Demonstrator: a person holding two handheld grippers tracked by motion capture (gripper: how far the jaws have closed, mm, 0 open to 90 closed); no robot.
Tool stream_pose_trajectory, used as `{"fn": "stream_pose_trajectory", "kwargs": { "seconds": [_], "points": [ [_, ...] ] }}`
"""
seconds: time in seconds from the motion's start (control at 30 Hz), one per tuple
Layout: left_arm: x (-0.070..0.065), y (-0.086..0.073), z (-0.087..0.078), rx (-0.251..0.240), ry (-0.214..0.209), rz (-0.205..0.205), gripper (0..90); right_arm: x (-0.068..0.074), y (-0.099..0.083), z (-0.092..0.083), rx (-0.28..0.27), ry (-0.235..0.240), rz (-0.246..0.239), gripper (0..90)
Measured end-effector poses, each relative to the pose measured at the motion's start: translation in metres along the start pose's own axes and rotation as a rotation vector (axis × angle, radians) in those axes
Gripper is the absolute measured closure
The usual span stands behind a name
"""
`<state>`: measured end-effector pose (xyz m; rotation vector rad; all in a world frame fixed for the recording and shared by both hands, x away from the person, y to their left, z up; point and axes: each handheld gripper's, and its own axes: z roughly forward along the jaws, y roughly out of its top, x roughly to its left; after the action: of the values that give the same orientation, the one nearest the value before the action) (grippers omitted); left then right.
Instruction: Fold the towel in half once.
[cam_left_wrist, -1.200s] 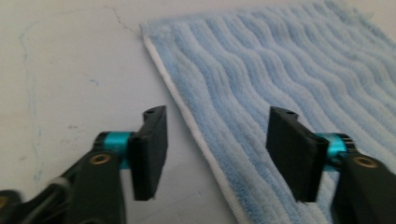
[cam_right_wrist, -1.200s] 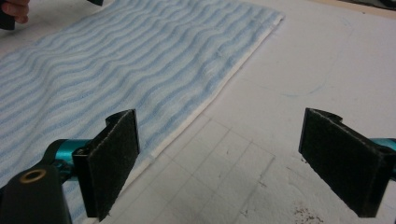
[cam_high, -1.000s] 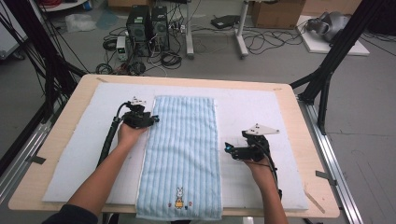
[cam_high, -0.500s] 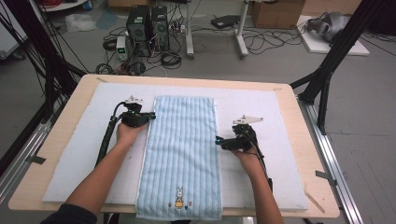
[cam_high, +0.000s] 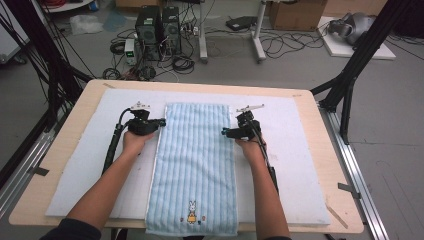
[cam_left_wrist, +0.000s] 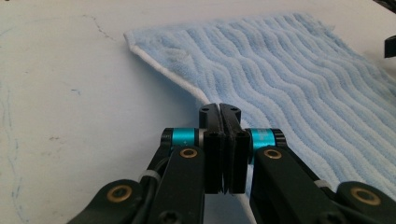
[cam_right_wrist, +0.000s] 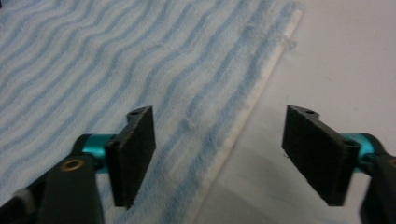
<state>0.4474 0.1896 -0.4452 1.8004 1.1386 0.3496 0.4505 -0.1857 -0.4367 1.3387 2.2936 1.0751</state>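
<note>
A: Towel lies flat down the middle of the white mat, long way toward the person, its near end with the rabbit just over the table edge.

B: Left gripper sits at the left hem, jaws fully together, and in the left gripper view they look pinched on that hem, though the cloth between the pads is hard to make out.

A: Right gripper is at the right hem. Its jaws have just been closing but stand well apart in the right gripper view, the edge lying between them, not pressed.

B: It's soft, light terry, I'd say. It'll droop and fold once lifted, nothing fragile.

A: So grab the hem itself, both sides level, or it'll likely sag crooked.
</note>
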Motion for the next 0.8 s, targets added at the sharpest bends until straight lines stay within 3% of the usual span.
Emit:
{"fn": "stream_pose_trajectory", "kwargs": {
  "seconds": [0.13,0.2,0.27,0.33,0.4,0.5,0.6,0.7,0.8],
  "points": [
    [0.001,-0.001,0.001,-0.001,-0.016,-0.002,87.7,0.003,0.003,0.008,0.026,0.004,-0.007,45.6],
    [0.002,-0.002,0.001,-0.001,-0.025,-0.010,87.8,0.006,0.004,0.011,0.042,-0.022,-0.026,53.0],
    [0.002,-0.002,0.002,-0.002,-0.032,-0.018,88.0,0.007,0.005,0.011,0.042,-0.049,-0.039,68.0],
    [0.003,-0.002,0.002,-0.011,-0.034,-0.026,88.1,0.006,0.005,0.012,0.036,-0.022,-0.042,82.1],
    [0.005,0.000,0.001,-0.043,-0.039,-0.063,88.1,0.008,0.007,0.013,0.044,-0.027,-0.041,84.3],
    [0.008,0.003,0.001,-0.072,-0.036,-0.101,88.3,0.010,0.011,0.012,0.045,-0.098,-0.074,85.2],
    [0.009,0.007,0.001,-0.097,-0.028,-0.113,88.3,0.008,0.016,0.007,-0.025,-0.115,-0.058,85.2],
    [0.010,0.008,-0.001,-0.116,-0.042,-0.116,88.2,0.010,0.019,0.004,-0.042,-0.120,-0.078,85.2],
    [0.010,0.008,-0.004,-0.103,-0.061,-0.101,88.2,0.009,0.018,0.001,-0.046,-0.100,-0.061,85.2]
  ]
}}
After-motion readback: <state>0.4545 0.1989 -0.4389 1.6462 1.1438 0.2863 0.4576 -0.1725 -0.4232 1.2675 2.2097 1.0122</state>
